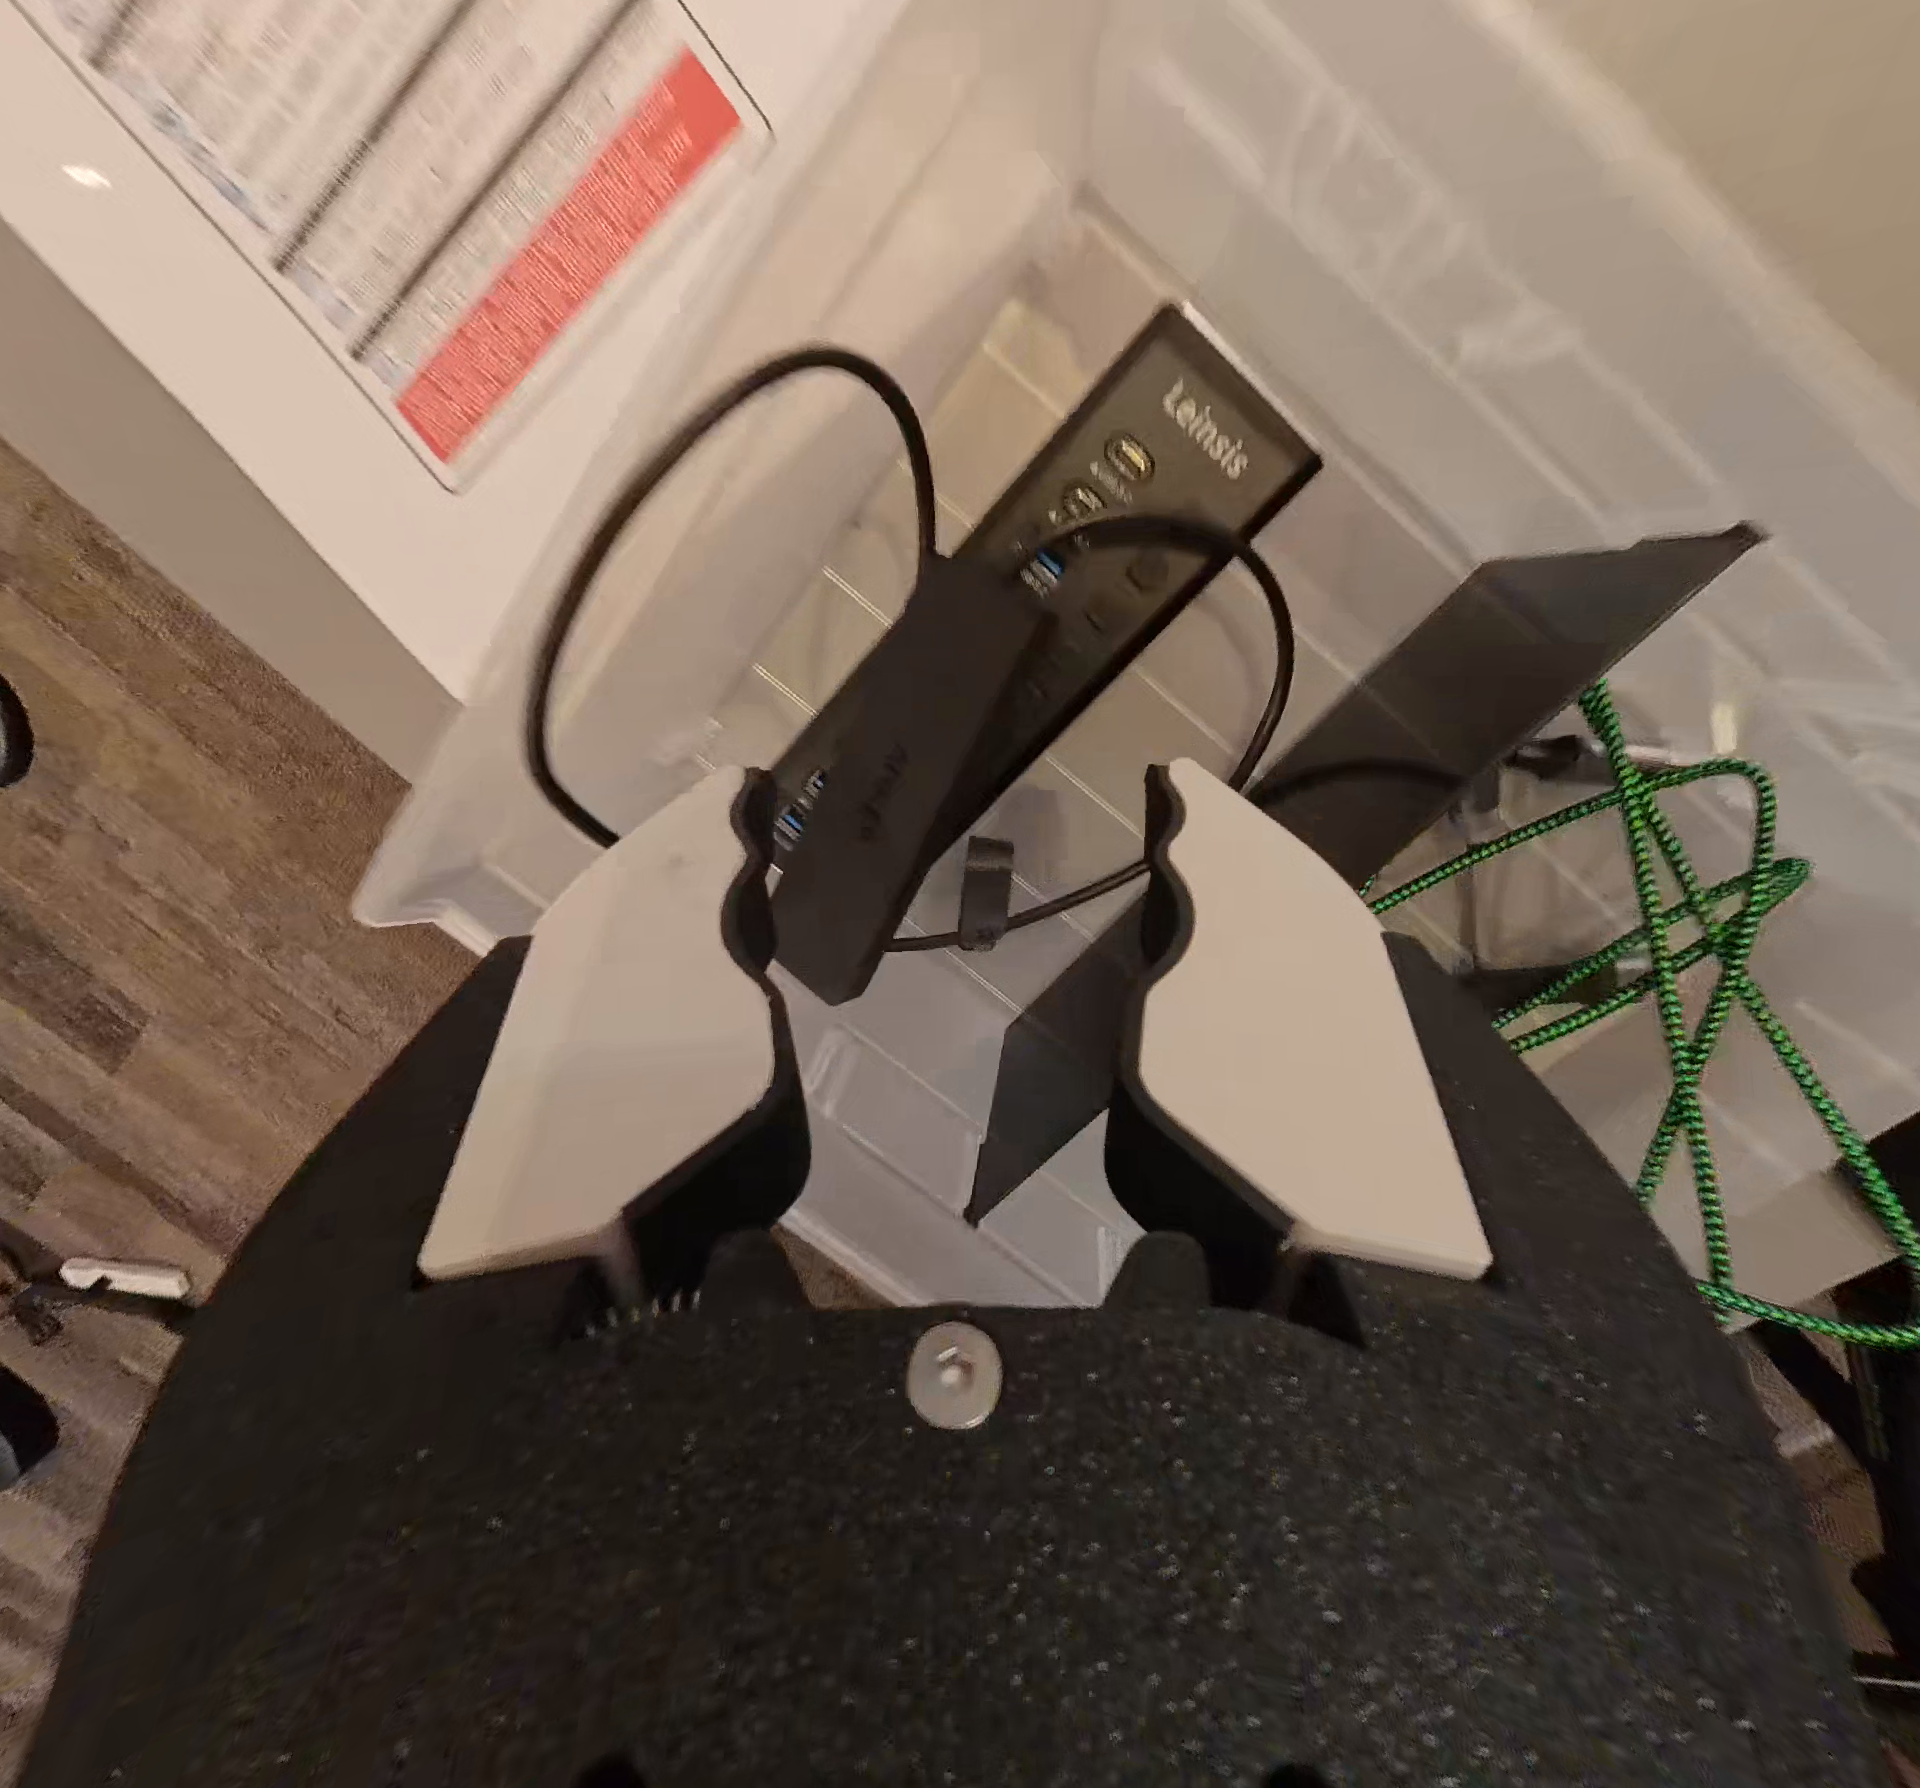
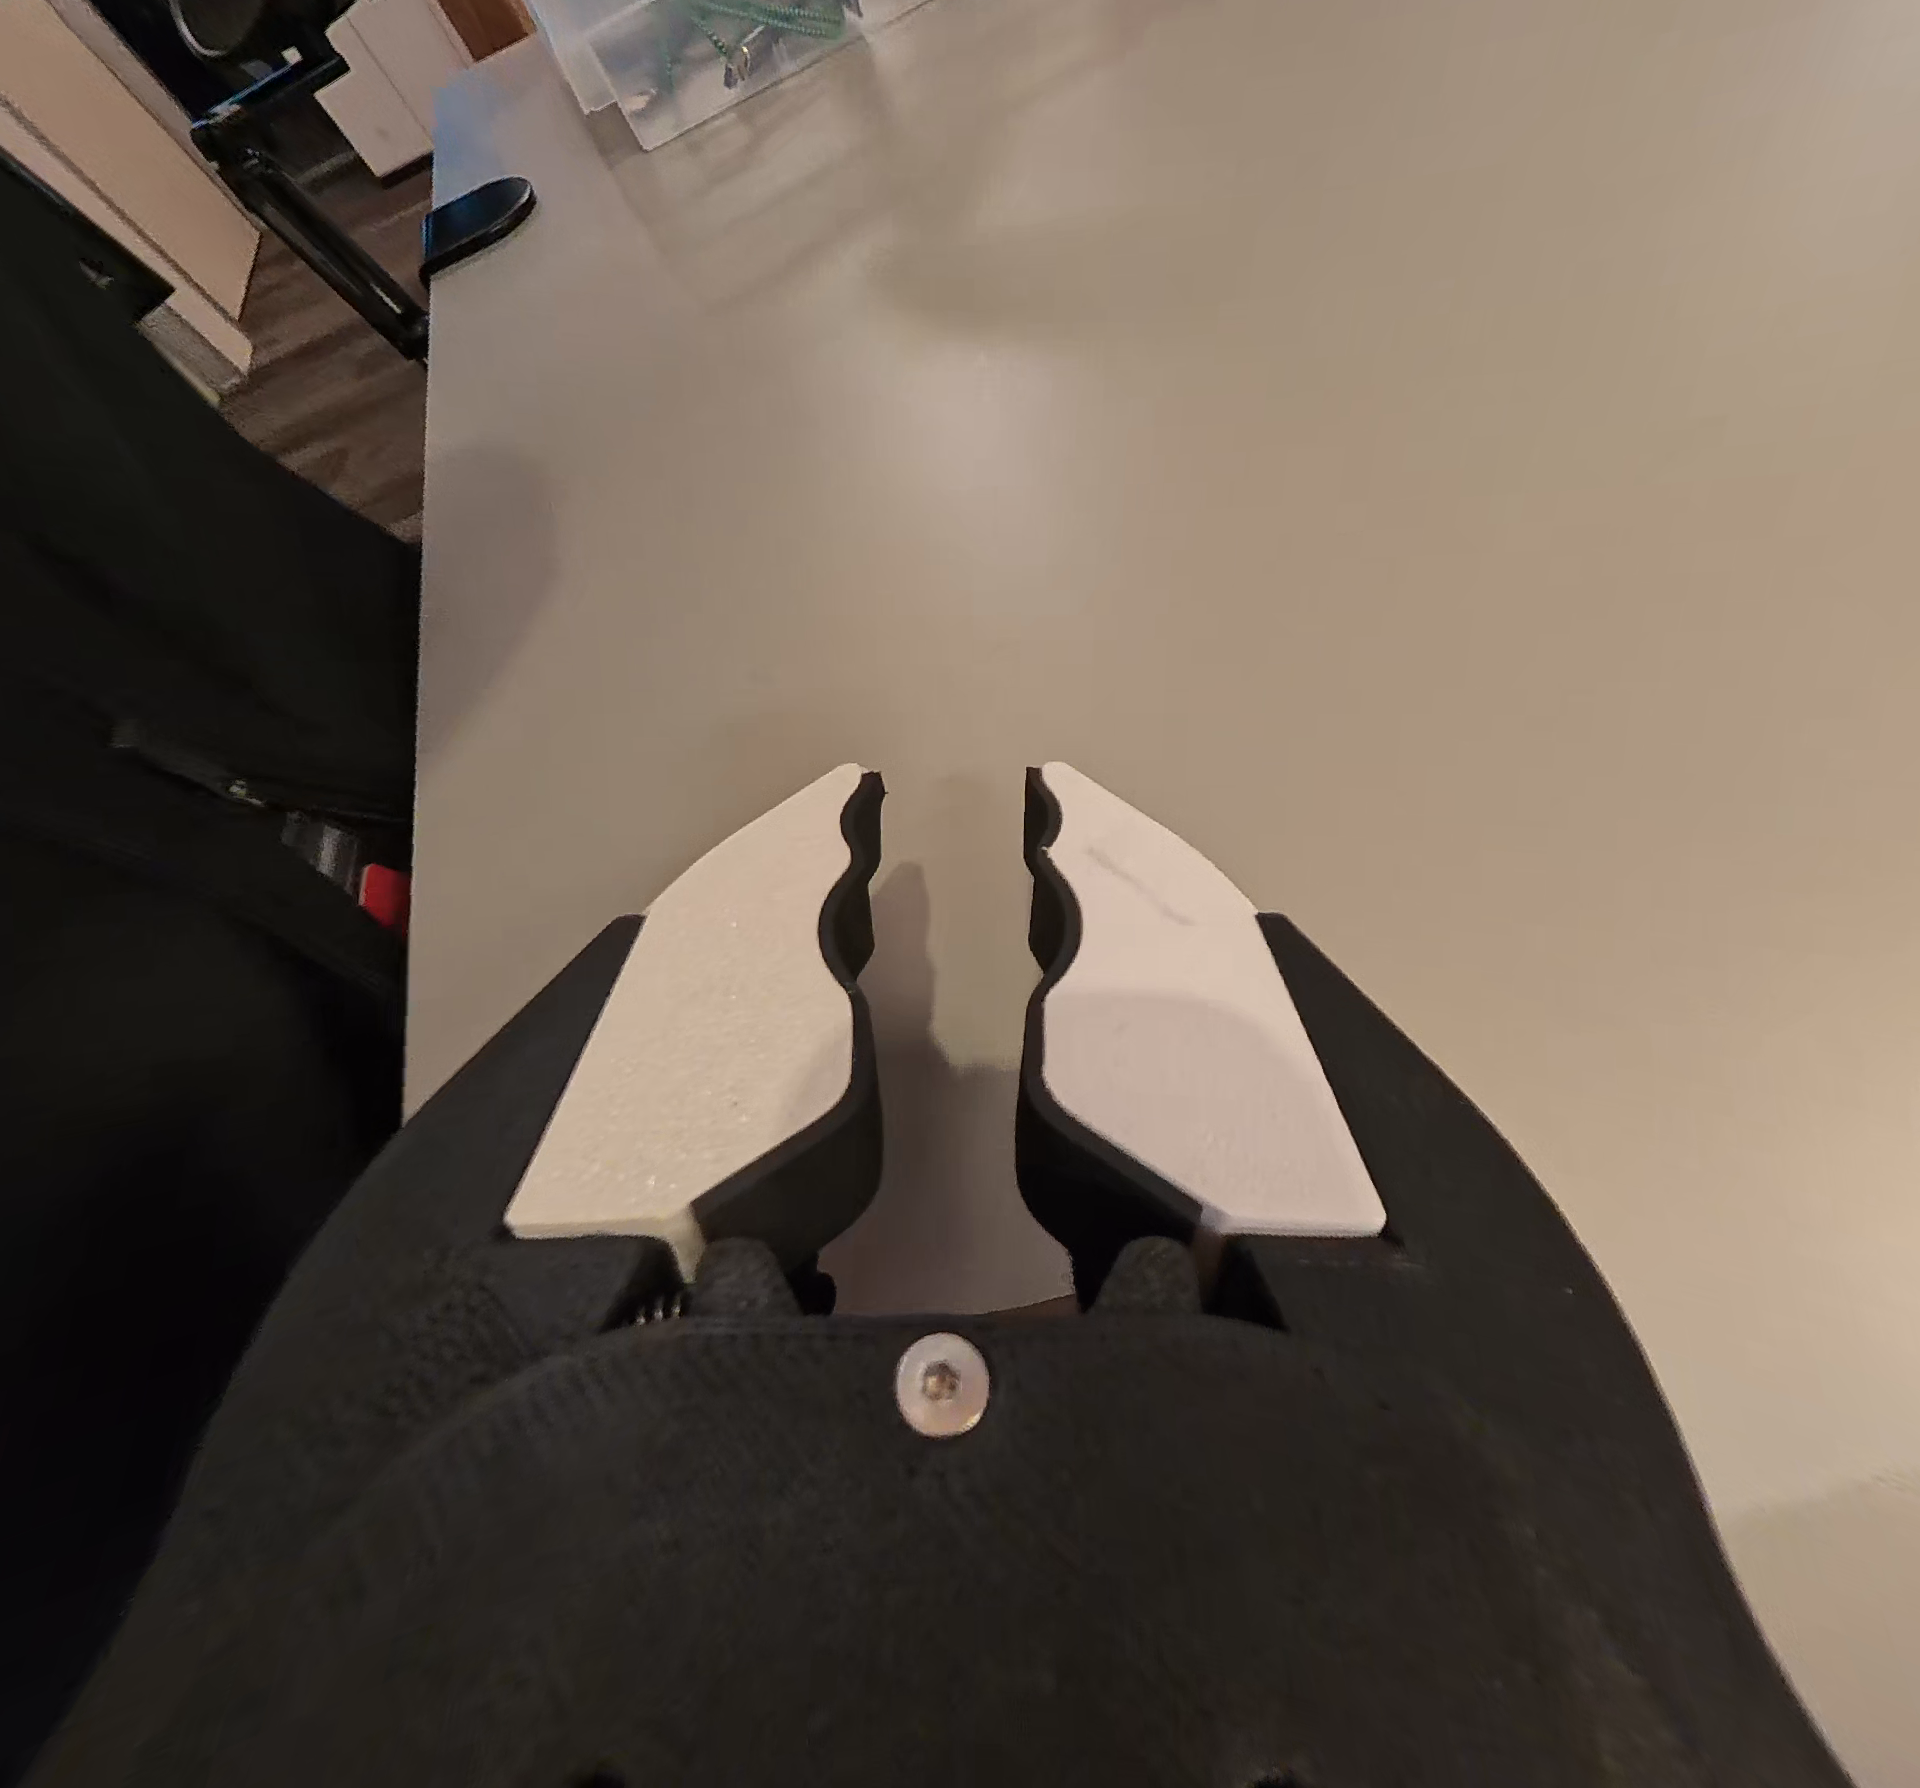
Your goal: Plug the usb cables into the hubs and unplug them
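Observation:
In the left wrist view my left gripper (image 1: 951,782) is open over a clear plastic bin (image 1: 1351,232). A small black USB hub (image 1: 894,803) lies tilted between the fingers, against the left finger and apart from the right one. Its thin black cable (image 1: 727,398) loops up behind it. A larger black hub (image 1: 1143,512) leans in the bin behind. A green braided cable (image 1: 1683,907) lies tangled in the bin's right part. In the right wrist view my right gripper (image 2: 954,777) is slightly open and empty, low over a beige table (image 2: 1247,491).
Black dividers (image 1: 1507,637) split the bin. A white cabinet with a printed sheet (image 1: 416,128) and wood floor (image 1: 156,803) lie to the left. In the right wrist view the bin (image 2: 707,3) stands at the table's far end, with a person's dark clothing (image 2: 156,907) at the left. The grippers' ends are close to 60 cm from one another.

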### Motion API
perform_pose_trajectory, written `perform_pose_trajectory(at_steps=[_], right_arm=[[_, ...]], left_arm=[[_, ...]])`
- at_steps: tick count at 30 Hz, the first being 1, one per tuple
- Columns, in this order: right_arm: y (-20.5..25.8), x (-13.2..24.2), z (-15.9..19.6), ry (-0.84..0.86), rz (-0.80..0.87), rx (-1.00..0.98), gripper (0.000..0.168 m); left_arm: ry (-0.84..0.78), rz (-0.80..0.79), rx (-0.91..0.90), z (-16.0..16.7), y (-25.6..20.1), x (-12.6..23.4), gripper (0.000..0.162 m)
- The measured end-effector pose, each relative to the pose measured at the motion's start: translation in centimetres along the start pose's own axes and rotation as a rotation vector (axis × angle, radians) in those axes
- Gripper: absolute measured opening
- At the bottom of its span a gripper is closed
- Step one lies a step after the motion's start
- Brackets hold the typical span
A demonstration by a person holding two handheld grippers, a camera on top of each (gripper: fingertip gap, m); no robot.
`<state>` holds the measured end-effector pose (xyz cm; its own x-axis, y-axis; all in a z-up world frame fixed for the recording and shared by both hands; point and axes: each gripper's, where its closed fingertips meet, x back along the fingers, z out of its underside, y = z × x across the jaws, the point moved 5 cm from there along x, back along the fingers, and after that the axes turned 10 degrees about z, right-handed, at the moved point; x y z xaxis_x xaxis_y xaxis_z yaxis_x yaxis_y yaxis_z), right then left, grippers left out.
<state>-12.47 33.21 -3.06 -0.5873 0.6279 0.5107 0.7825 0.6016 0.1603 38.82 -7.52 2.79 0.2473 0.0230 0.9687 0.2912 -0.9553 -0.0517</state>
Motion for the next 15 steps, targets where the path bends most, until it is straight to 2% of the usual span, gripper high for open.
perform_pose_trajectory(at_steps=[8,11,15], right_arm=[[-1.0,0.8,0.2,-0.075,-0.019,-0.078,0.026],[-1.3,0.7,0.2,-0.066,-0.033,-0.117,0.026],[-1.7,0.7,0.2,-0.073,-0.048,-0.157,0.026]], left_arm=[[0.191,-0.097,-0.101,1.2,1.2,-4.1,0.064],[0.274,-0.099,-0.116,1.8,1.6,-5.2,0.053],[0.263,-0.099,-0.125,1.7,1.6,-4.7,0.038]])
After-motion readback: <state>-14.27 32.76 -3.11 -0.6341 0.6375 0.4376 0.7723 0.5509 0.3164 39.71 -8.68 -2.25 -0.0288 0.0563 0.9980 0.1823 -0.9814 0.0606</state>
